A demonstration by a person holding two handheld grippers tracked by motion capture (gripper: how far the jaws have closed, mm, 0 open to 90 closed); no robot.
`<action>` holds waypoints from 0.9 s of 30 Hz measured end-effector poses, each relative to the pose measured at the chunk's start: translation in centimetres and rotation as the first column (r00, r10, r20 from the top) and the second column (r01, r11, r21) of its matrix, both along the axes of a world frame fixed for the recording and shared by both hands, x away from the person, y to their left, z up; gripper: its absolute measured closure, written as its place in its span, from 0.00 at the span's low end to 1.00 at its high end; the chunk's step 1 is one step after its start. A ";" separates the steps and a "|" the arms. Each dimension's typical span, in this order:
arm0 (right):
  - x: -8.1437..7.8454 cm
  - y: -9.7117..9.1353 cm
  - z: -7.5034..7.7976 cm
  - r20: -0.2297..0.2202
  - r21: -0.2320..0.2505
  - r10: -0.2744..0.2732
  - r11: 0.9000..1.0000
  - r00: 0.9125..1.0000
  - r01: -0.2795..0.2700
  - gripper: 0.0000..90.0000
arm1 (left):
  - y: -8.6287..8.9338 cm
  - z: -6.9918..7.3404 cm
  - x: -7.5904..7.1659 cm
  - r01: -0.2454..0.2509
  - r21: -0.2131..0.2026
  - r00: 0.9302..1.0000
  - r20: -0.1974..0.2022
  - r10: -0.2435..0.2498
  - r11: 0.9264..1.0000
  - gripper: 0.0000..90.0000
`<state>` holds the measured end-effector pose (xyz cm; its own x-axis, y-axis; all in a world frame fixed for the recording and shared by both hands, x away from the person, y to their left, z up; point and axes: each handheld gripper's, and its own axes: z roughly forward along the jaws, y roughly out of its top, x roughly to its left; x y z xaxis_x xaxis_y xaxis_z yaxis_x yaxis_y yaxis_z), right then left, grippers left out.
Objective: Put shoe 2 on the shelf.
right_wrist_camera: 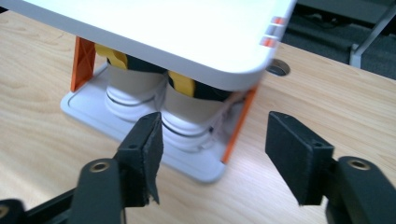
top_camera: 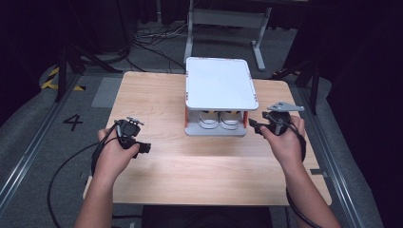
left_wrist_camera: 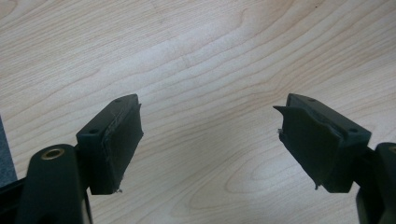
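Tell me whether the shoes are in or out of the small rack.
In. The pair of white shoes sits side by side on the rack's bottom shelf, under its white top, toes facing the person. The right tongs stand open nearby, holding nothing.

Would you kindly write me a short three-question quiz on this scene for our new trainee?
1. True or false: the pair of shoes sits on the rack's lower shelf.
2. What colour are the rack's corner posts?
3. Multiple choice: the right gripper is A) shut on a shoe, B) open with nothing between its fingers, C) resting on the rack's top.

Key
1. True; both shoes stand side by side under the white top.
2. Orange.
3. B; it points at the rack's near corner. The left gripper is also open, over the bare table.
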<state>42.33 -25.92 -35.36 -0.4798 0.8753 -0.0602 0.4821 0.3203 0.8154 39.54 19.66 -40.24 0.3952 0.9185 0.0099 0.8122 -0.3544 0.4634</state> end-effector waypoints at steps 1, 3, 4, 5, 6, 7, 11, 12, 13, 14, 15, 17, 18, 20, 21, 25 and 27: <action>-0.2 -0.6 0.3 -0.010 0.002 0.004 1.000 1.000 -0.004 0.39 | 0.0 0.0 -0.1 0.001 0.001 1.000 0.000 -0.001 1.000 0.23; -0.5 -2.0 0.8 -0.045 0.009 0.009 1.000 0.999 -0.008 0.34 | 0.2 0.2 -0.2 0.003 0.005 1.000 -0.002 -0.003 1.000 0.23; -0.7 -2.7 1.0 -0.063 -0.011 0.021 1.000 0.998 -0.022 0.34 | 0.2 0.2 -0.2 0.001 0.004 1.000 0.002 -0.001 1.000 0.23; -0.8 -3.3 1.0 -0.075 -0.030 0.031 0.999 0.997 -0.034 0.33 | 0.2 0.3 -0.2 0.002 0.005 1.000 0.000 -0.002 1.000 0.23; -1.0 -3.9 1.0 -0.085 -0.043 0.039 0.998 0.996 -0.043 0.30 | 0.2 0.3 -0.2 0.002 0.005 1.000 0.000 -0.002 1.000 0.23; -1.1 -4.4 0.9 -0.096 -0.046 0.042 0.998 0.994 -0.047 0.28 | 0.2 0.3 -0.2 0.005 0.004 1.000 -0.002 -0.005 1.000 0.22; -1.9 -6.5 0.5 -0.132 -0.029 0.026 0.999 0.991 -0.030 0.28 | 0.3 0.4 -0.1 0.008 0.004 1.000 -0.001 -0.008 1.000 0.20; -2.1 -7.2 0.3 -0.148 -0.040 0.013 0.999 0.989 -0.019 0.29 | 0.3 0.4 0.0 0.011 0.006 1.000 -0.003 -0.011 1.000 0.20; -2.2 -7.8 0.2 -0.150 -0.072 0.015 0.997 0.989 -0.027 0.28 | 0.3 0.4 0.0 0.015 0.007 1.000 -0.002 -0.015 1.000 0.20; -2.3 -8.3 0.2 -0.150 -0.087 0.021 0.996 0.988 -0.034 0.27 | 0.4 0.4 0.0 0.019 0.005 1.000 0.004 -0.019 1.000 0.20; -2.5 -9.1 0.0 -0.151 -0.060 0.019 0.998 0.988 -0.028 0.24 | 0.5 0.5 0.0 0.029 0.006 1.000 0.008 -0.029 1.000 0.20; -2.6 -10.1 -0.3 -0.167 -0.014 0.022 1.000 0.986 -0.025 0.18 | 0.6 0.4 0.1 0.052 0.011 0.999 0.010 -0.052 0.999 0.20; -2.7 -10.6 -0.5 -0.184 -0.009 0.030 0.999 0.983 -0.032 0.16 | 0.7 0.4 0.2 0.061 0.015 0.998 0.010 -0.061 0.998 0.20; -2.9 -11.4 -0.7 -0.220 -0.036 0.034 0.998 0.975 -0.043 0.17 | 0.9 0.2 0.2 0.081 0.024 0.997 0.006 -0.082 0.996 0.20; -3.1 -11.9 -0.8 -0.253 -0.049 0.028 0.998 0.967 -0.041 0.17 | 0.9 0.1 0.3 0.085 0.024 0.996 0.003 -0.085 0.996 0.20; -3.3 -13.3 -1.8 -0.383 -0.119 -0.023 0.993 0.923 -0.024 0.18 | 1.1 0.0 0.3 0.091 0.023 0.996 -0.010 -0.090 0.996 0.20; -3.2 -14.0 -2.8 -0.421 -0.149 -0.032 0.988 0.907 -0.034 0.18 | 1.2 -0.2 0.4 0.085 0.024 0.996 -0.015 -0.085 0.996 0.20</action>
<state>39.13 -39.95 -38.15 -0.4901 0.8715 0.0174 0.7692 0.4230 0.4789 39.92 20.88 -40.44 0.4720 0.8812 0.0262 0.7852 -0.4337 0.4421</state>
